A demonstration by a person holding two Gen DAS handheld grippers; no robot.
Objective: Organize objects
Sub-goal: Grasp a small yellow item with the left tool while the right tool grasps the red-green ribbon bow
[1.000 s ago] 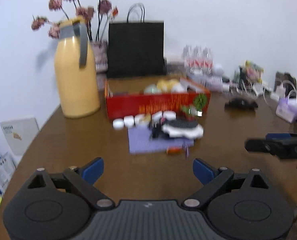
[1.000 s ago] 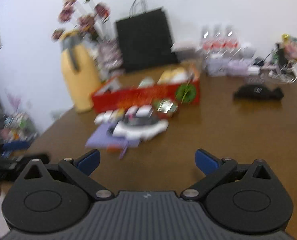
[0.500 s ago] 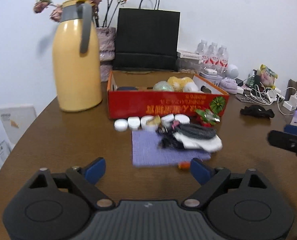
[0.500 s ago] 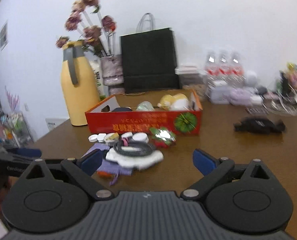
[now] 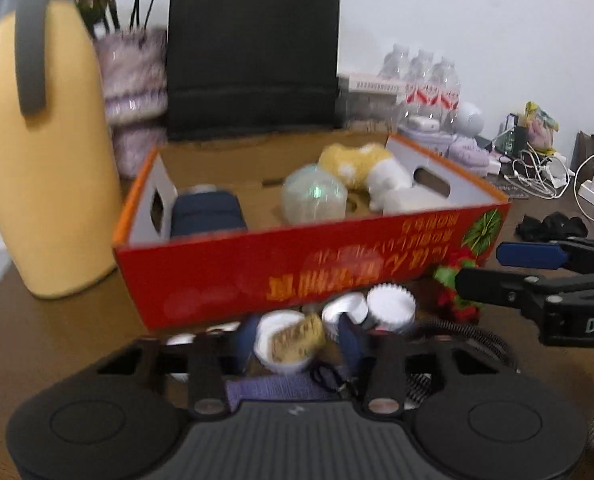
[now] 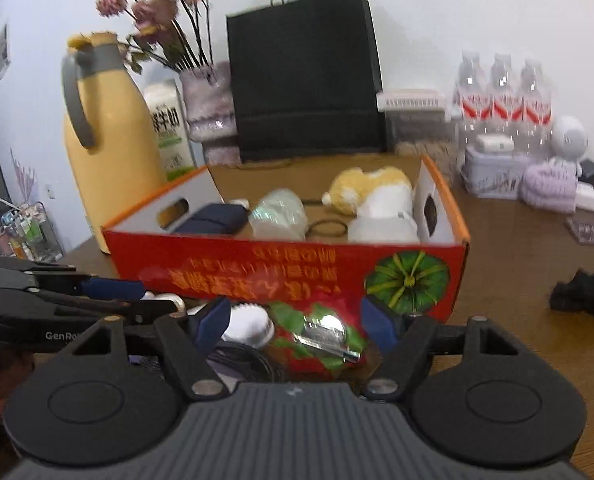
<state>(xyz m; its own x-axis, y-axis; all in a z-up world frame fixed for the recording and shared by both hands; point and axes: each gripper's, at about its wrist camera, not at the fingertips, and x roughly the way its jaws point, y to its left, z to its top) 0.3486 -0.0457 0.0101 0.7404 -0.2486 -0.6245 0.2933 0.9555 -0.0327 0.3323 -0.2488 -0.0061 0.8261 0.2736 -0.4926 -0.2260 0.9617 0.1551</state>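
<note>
Both hands have closed in on the clutter since the earlier frames, so the red box (image 5: 297, 264) now fills the middle of each view, and both tools' jaws have been narrowing. The left tool (image 5: 293, 340) has drawn in around a small white jar (image 5: 285, 344) at lower centre of its view; blur hides whether the pads press it yet. The right tool (image 6: 297, 320), wider apart, brackets a red-and-green foil ornament (image 6: 321, 336) low in its frame without touching it. The sound way on, I judge, is to square each pair of pads on its item before closing, then lift straight up so the box's near wall is cleared before moving inward. Room is tight: white caps (image 5: 389, 304) sit touching that wall, a coiled dark cable (image 6: 241, 360) lies just beside the ornament, and the two tools run close together. Inside, bare cardboard floor shows between a navy pouch (image 5: 205, 216) at left and a pale ball (image 5: 313, 196) at centre.
</note>
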